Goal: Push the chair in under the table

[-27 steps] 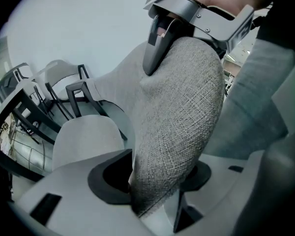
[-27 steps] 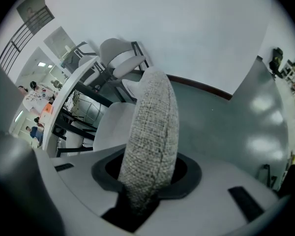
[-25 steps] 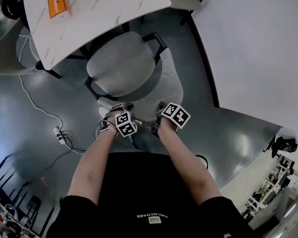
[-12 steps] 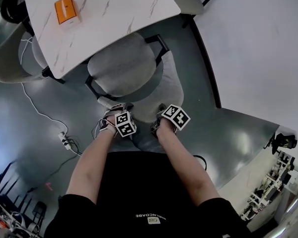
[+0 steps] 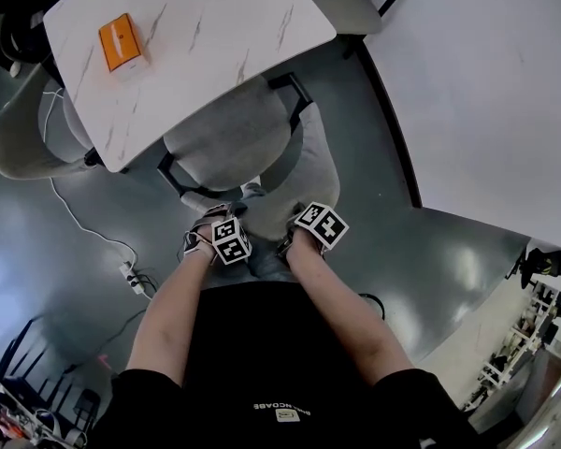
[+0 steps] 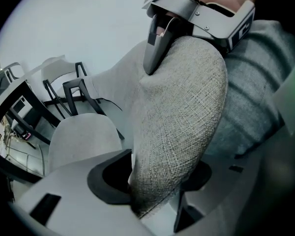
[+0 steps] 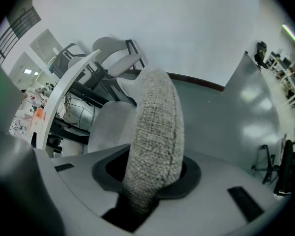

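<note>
A grey fabric chair (image 5: 229,143) stands with the front of its seat under the white marble table (image 5: 215,26). Its curved backrest (image 5: 309,171) faces me. My left gripper (image 5: 220,218) is shut on the backrest's top edge at the left, and my right gripper (image 5: 294,224) is shut on the same edge a little to the right. In the left gripper view the woven backrest (image 6: 182,112) fills the gap of the left gripper (image 6: 157,181), and the right gripper (image 6: 196,18) clamps it farther along. In the right gripper view the backrest (image 7: 155,132) rises out of the right gripper (image 7: 150,176).
An orange box (image 5: 122,45) lies on the table. A second grey chair (image 5: 19,138) stands at the table's left and a third (image 5: 351,3) at its far end. A power strip (image 5: 131,274) with a white cable lies on the dark floor at left. A white wall (image 5: 486,92) runs along the right.
The chair has slid toward the table, so more of its seat is hidden under the top. Both grippers went with it, still clamped on the backrest.
</note>
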The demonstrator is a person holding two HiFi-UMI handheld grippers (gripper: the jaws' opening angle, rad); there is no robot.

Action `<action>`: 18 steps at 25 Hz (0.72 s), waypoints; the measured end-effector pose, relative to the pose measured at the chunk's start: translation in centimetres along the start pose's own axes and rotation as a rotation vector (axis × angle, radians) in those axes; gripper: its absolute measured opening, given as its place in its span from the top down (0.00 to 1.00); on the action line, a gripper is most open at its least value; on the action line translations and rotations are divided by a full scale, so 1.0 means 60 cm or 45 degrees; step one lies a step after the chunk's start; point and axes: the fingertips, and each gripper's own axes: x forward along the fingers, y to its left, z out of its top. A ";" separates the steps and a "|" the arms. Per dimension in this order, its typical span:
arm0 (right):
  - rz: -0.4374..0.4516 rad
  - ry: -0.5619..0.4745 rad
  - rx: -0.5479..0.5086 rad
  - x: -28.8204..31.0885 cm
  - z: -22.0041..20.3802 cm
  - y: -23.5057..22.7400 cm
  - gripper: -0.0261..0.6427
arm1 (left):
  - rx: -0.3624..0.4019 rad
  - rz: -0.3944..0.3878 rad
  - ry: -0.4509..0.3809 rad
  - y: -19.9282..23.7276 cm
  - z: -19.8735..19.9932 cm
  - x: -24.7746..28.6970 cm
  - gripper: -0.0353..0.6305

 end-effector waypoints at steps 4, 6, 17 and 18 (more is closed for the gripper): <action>-0.020 0.009 0.025 0.009 0.010 0.015 0.76 | -0.002 -0.013 0.013 0.017 -0.003 -0.001 0.61; -0.024 0.005 0.054 0.009 0.010 0.014 0.76 | 0.000 -0.023 0.022 0.017 -0.005 0.000 0.61; -0.017 0.003 0.055 0.012 -0.002 0.024 0.76 | 0.027 0.051 0.086 0.022 -0.024 -0.005 0.61; -0.014 0.002 0.052 0.012 0.000 0.025 0.76 | 0.029 0.057 0.094 0.023 -0.023 -0.005 0.61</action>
